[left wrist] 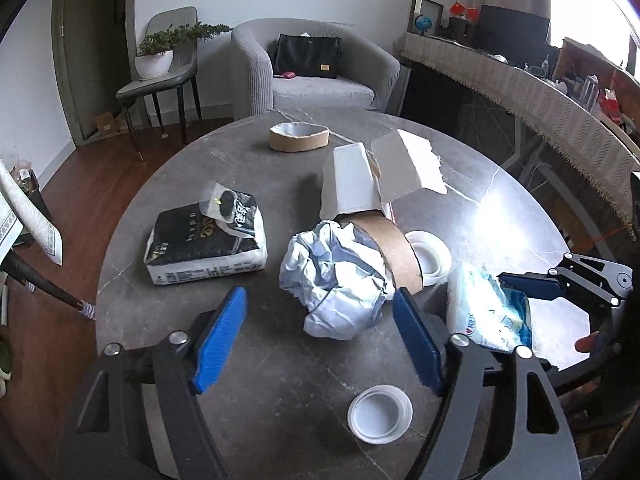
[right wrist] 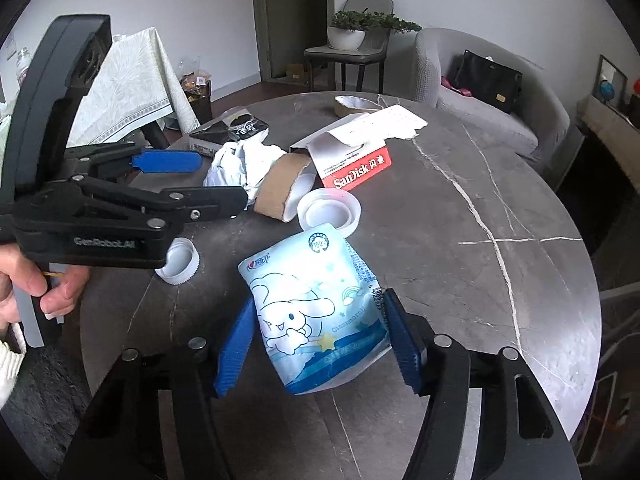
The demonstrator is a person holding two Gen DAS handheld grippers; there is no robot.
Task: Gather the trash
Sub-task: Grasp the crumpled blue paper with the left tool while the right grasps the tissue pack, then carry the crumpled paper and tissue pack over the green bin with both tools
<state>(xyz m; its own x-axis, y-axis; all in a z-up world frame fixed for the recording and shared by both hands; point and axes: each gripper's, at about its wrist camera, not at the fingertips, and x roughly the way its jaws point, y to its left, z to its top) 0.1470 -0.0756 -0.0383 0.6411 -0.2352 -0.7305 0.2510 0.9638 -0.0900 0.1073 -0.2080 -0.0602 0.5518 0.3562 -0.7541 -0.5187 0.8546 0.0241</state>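
Note:
Trash lies on a round grey marble table. My left gripper is open, its blue fingers on either side of a crumpled white wrapper, just short of it. A brown cardboard roll leans on the wrapper. My right gripper has its blue fingers around a light blue cartoon tissue pack, which shows in the left wrist view too. The pack looks lifted and held. The left gripper also shows in the right wrist view.
A white lid lies near the left gripper, another behind the roll. A torn white SanDisk box, a black-and-white pack and a low cardboard ring are farther back. An armchair and chair stand beyond.

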